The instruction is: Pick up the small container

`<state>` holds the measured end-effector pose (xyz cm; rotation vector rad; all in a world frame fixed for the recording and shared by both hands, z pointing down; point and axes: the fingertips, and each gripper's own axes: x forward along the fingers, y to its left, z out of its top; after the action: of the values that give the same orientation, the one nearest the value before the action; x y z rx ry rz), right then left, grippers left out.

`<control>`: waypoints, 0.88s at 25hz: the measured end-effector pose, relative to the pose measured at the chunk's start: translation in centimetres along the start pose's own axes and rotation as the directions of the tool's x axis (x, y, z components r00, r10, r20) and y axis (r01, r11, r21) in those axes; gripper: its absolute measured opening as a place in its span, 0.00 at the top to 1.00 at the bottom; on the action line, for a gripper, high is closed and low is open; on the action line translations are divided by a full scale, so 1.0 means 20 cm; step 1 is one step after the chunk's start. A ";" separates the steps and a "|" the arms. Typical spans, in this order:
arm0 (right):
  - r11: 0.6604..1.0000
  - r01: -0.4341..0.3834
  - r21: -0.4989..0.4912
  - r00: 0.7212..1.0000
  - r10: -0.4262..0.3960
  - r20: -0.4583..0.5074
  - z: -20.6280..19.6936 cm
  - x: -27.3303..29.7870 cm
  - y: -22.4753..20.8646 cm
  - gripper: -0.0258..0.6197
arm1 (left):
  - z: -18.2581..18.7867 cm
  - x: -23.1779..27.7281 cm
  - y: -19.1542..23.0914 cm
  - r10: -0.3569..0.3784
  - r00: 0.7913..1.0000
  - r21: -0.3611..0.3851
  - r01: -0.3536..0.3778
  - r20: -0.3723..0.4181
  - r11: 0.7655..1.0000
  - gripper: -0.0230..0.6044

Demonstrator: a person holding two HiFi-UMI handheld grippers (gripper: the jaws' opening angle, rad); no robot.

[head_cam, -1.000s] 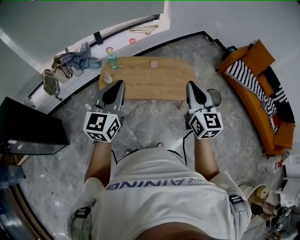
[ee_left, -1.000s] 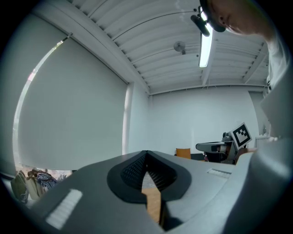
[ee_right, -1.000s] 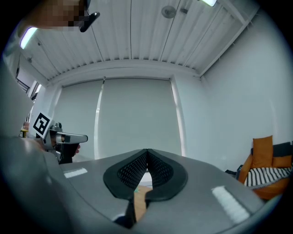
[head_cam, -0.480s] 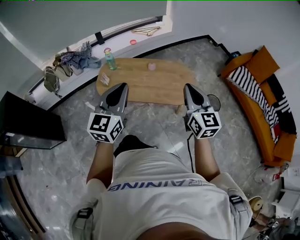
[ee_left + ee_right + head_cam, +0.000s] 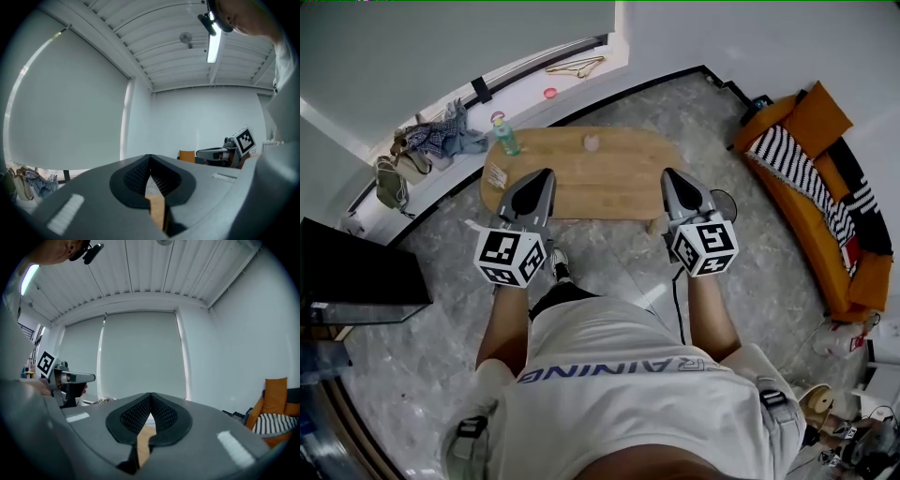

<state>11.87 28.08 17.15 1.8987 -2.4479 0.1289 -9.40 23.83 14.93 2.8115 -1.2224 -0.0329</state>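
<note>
My left claw [image 5: 546, 175] and right claw [image 5: 667, 174] are pressed together, empty. The container [image 5: 592, 142] stands on the desk [image 5: 609, 185] ahead, between both, well apart. Risk: reaching it unopened would knock it over.

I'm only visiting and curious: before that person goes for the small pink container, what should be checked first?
1. Small pink container in sight on the table: ok.
2. Left gripper empty: ok, jaws together.
3. Right gripper empty: ok, jaws together.
4. Jaws open for grabbing: not ok.
5. Grippers close to container: not ok, both appear over the table's near side.
6. Bottle apart from container: ok.
</note>
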 end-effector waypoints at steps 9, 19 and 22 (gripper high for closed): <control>1.000 0.027 -0.002 0.999 -0.027 -0.027 0.01 0.52 -0.04 0.94 | 0.02 0.37 0.42 -0.044 0.999 -0.016 0.044 -0.005 0.999 0.96; 0.998 0.023 -0.055 0.995 -0.028 -0.092 0.02 1.22 0.05 0.94 | -0.06 0.64 1.05 -0.030 0.999 -0.043 0.028 -0.045 0.999 0.96; 0.998 0.029 -0.053 0.992 -0.035 -0.119 -0.04 1.35 0.04 0.94 | -0.13 0.73 1.17 -0.036 0.997 -0.058 0.032 -0.070 0.998 0.96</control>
<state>4.34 2.25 20.08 1.8517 -2.3198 0.1724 -16.34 -2.58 19.49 2.7595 -1.1407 0.0299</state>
